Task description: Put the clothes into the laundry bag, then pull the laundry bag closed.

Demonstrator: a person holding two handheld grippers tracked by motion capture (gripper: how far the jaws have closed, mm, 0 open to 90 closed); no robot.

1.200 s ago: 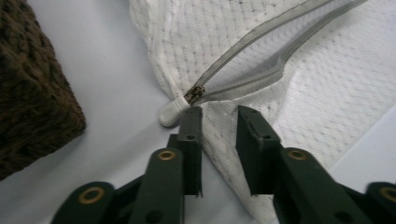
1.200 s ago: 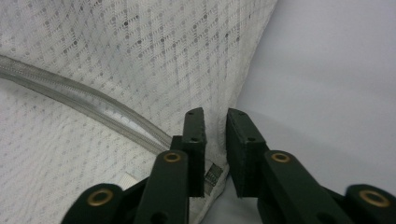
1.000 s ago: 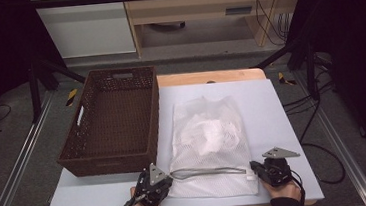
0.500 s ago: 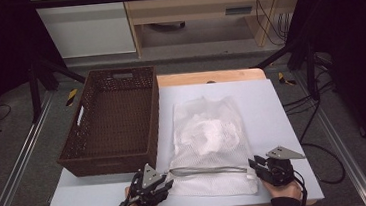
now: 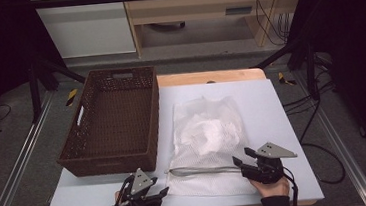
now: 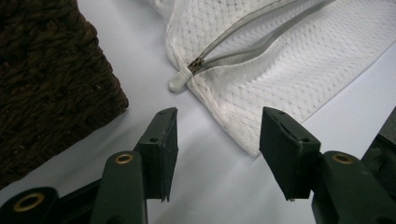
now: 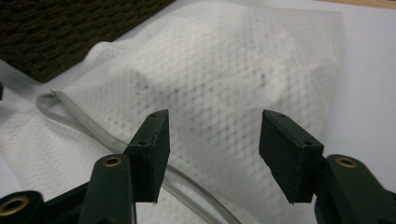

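A white mesh laundry bag (image 5: 207,131) lies flat on the table with something white bundled inside. Its grey zipper (image 5: 202,170) runs along the near end, partly open, with a white pull tab (image 6: 179,81) at the left end. My left gripper (image 5: 162,191) sits just left of the bag's near-left corner. Its jaws have just been opening and stand open with nothing between them (image 6: 219,121). My right gripper (image 5: 242,156) hovers at the zipper's right end. Its jaws have also just been opening and are apart over the mesh (image 7: 212,123), pressing nothing.
A dark brown wicker basket (image 5: 80,157) stands empty to the left of the bag, its near corner close to my left gripper (image 6: 56,84). The pale table (image 5: 281,104) has bare surface right of the bag. Wooden furniture and cables lie beyond the far edge.
Both grippers were shut at the two ends of the zipper. They have let go, opened and drawn back, the left toward the near-left, the right slightly up.
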